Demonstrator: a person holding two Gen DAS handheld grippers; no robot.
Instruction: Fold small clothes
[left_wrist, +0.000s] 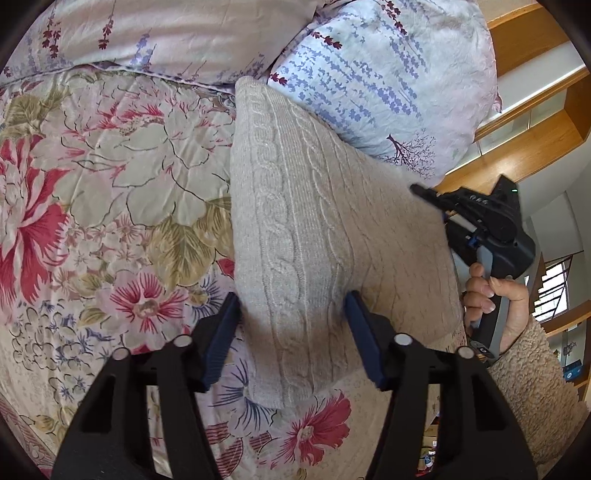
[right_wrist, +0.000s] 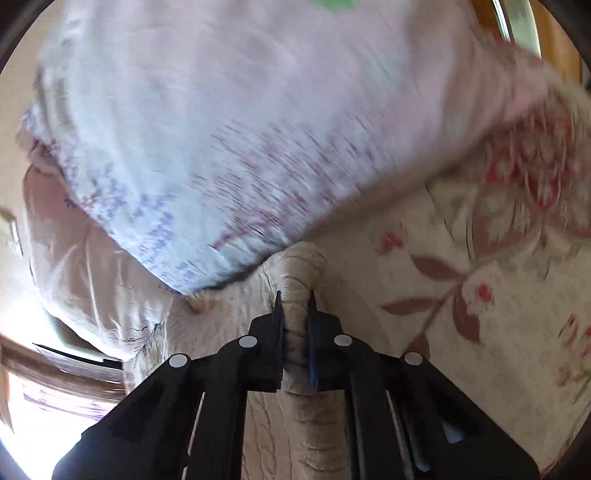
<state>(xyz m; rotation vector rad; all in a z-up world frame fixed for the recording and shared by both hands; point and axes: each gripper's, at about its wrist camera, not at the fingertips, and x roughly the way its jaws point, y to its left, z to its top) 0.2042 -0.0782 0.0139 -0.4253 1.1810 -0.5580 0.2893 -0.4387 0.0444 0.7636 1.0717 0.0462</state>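
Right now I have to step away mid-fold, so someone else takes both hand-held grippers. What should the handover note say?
Left hand-held gripper: open, its fingers either side of the beige knit garment, not clamped.
Right hand-held gripper: shut on a bunched edge of the garment, beside the lavender pillow.
Garment lies partly lifted over the floral quilt.
Done: one edge gripped and raised.
Left: close the left one, complete the fold, lay it flat.

Floral bed (left_wrist: 110, 177) — sweater (left_wrist: 295, 229), pillows (left_wrist: 388, 81)

Right gripper (right_wrist: 295, 301) clamped on bunched beige knit (right_wrist: 297, 269), beside blurred lavender pillow (right_wrist: 229, 122), over floral bedspread (right_wrist: 480, 258).
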